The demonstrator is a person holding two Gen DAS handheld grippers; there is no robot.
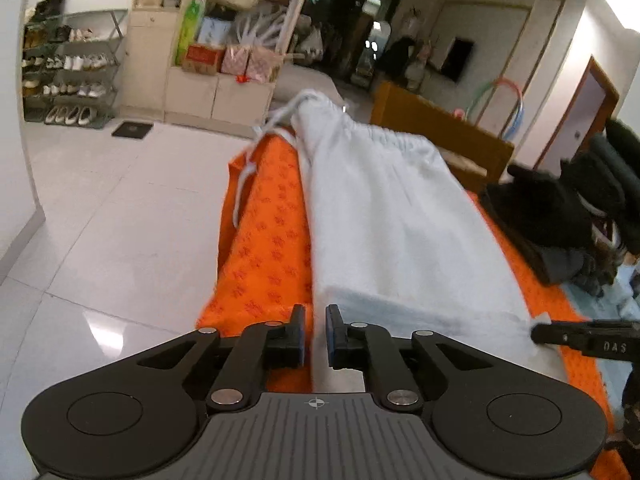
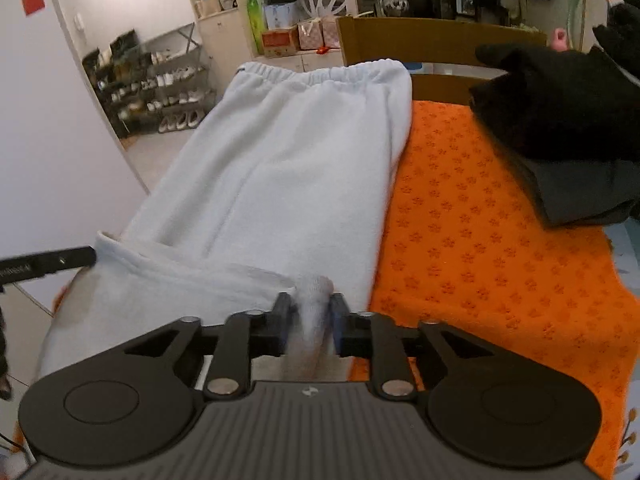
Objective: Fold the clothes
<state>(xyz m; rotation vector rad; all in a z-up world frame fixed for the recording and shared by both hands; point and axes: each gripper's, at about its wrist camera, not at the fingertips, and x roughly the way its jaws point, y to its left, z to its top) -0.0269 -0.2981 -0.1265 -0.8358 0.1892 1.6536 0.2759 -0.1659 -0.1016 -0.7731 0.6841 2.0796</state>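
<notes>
Pinching white sweatpants (image 2: pixel 288 168) hem in our right gripper (image 2: pixel 311 320) | left gripper (image 1: pixel 315 334) clamps the other hem corner | pants flat on orange cloth (image 2: pixel 480 248) | dark clothes pile (image 2: pixel 560 120) beside.

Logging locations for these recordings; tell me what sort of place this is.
Probably a lived-in home, near the entry: a shoe rack full of shoes, cabinets stacked with boxes and bags, and pants laid on an orange cloth.

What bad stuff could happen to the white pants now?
1. The long white drawstring hangs off the orange flower-patterned cloth and could snag or end up trapped in a fold.
2. The right tongs pinch only a small bunch of the pale white fleece pants, so it might slip out.
3. The black clothes pile sits close; lifted fabric could brush it.
</notes>
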